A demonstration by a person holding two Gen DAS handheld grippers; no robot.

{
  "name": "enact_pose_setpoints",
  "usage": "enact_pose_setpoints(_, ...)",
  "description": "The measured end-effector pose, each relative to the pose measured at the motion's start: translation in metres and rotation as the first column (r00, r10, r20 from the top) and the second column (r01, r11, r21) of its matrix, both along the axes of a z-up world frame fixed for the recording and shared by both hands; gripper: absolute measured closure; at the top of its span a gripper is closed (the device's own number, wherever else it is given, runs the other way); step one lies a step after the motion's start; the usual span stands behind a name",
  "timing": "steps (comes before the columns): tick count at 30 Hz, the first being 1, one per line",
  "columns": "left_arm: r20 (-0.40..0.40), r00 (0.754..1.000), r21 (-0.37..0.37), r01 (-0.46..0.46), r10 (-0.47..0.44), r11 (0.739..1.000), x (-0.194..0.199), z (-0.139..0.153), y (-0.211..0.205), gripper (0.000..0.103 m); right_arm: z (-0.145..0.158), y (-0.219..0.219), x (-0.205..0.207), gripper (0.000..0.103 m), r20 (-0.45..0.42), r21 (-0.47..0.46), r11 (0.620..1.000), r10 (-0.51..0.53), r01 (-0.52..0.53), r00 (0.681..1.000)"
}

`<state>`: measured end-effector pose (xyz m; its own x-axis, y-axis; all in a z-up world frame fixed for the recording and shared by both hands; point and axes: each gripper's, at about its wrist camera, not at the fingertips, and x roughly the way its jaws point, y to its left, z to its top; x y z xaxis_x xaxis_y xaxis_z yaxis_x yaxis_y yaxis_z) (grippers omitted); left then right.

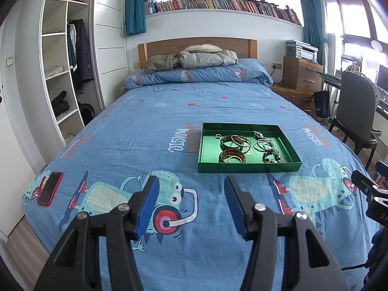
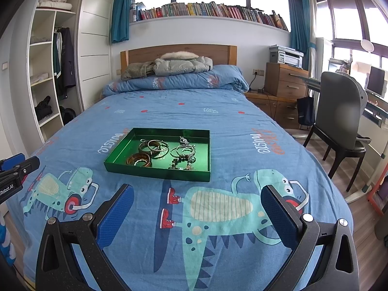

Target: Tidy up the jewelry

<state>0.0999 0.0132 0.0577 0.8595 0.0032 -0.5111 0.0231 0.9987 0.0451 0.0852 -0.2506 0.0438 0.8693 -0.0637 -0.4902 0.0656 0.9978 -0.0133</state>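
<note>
Ribbed blue tongs (image 1: 191,184) parted, shallow rectangular green tray (image 1: 249,166)

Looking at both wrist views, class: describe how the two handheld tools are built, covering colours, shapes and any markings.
Both match: the left tool and right tool each have two black angular arms with triangular cut-outs, silver round pivot bolts, and flat fingers faced with ribbed blue pads. White lettering ending "Robot.AI" marks the left tool's body in the right view.

jewelry (image 1: 247,148) in tray (image 1: 249,165), tray on bed (image 1: 145,131)
</note>
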Motion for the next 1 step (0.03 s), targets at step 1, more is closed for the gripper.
enact_pose_setpoints(1, 0.001, 1.000, 0.001, -0.001, 0.001, 1.000, 0.0000, -0.0005, 0.0002, 0.050, 0.0000, 0.0000, 0.0000, 0.000, 0.000, 0.000, 1.000, -0.001, 0.001, 1.000)
